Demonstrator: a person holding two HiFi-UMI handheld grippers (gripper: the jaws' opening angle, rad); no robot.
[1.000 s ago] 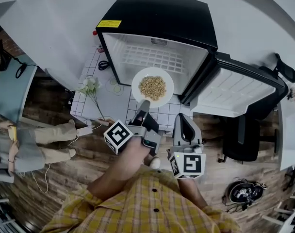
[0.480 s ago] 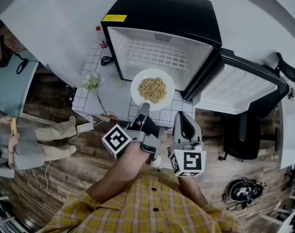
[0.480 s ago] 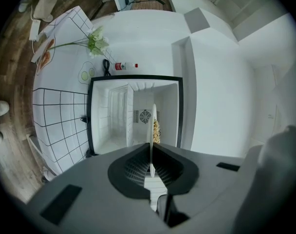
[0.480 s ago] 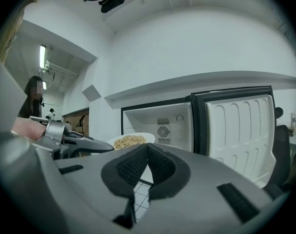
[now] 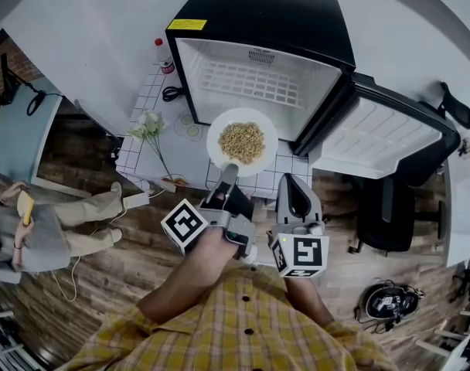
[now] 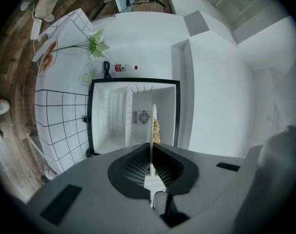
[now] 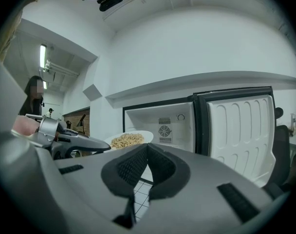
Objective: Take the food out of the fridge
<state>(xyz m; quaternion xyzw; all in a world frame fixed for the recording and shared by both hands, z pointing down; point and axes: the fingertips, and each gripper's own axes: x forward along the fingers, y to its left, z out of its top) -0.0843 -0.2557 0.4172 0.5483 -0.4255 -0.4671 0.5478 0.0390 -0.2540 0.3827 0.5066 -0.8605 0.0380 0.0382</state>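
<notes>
Plate (image 5: 216,147) farther out of fridge (image 5: 274,14)

The fridge (image 5: 274,18) has a smooth black shell and white plastic lining, the plate (image 5: 219,126) looks glossy white, the left gripper (image 5: 229,170) and right gripper (image 5: 295,185) are matt grey plastic with ribbed black pads (image 7: 132,167), and the floor (image 5: 103,277) is planked wood.

Clear into the black mini fridge's white cavity (image 5: 254,83) above the round white plate of grains (image 5: 243,141); hemmed right by swung-out fridge door (image 5: 382,141), left by white flowers (image 5: 146,126).
</notes>
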